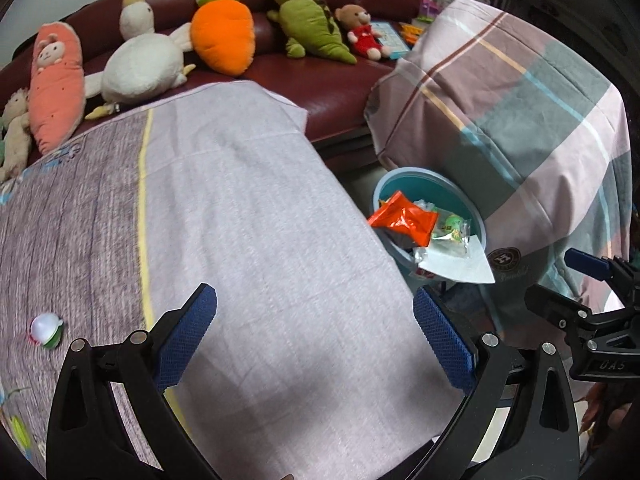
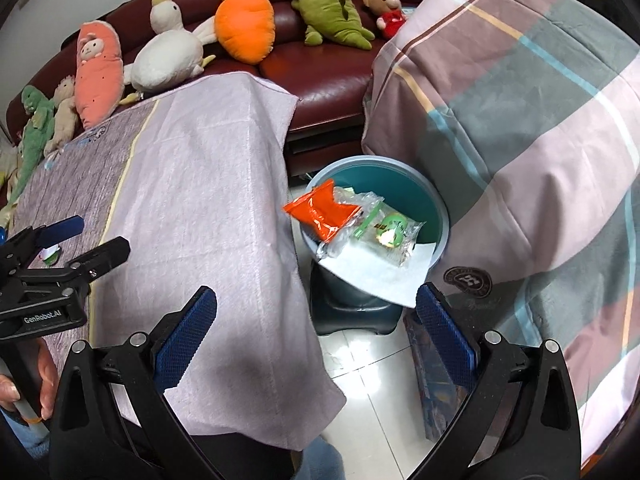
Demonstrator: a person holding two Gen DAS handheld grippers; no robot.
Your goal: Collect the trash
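A blue trash bin (image 1: 476, 216) (image 2: 438, 204) stands on the floor between the covered table and a draped chair. In it lie an orange wrapper (image 1: 402, 220) (image 2: 326, 212), a clear bag with a green label (image 1: 452, 228) (image 2: 386, 232) and a white paper sheet (image 1: 460, 266) (image 2: 384, 276). A small white and green ball-like piece (image 1: 46, 330) rests on the tablecloth at the left. My left gripper (image 1: 314, 340) is open above the table, holding nothing. My right gripper (image 2: 316, 338) is open above the table's edge and the floor, below the bin in view.
The table wears a lilac and grey cloth (image 1: 248, 240) (image 2: 192, 200). A plaid blanket (image 1: 520, 120) (image 2: 520, 120) drapes furniture on the right. A dark red sofa (image 1: 320, 80) behind holds several plush toys. White floor tiles (image 2: 368, 376) show under the right gripper.
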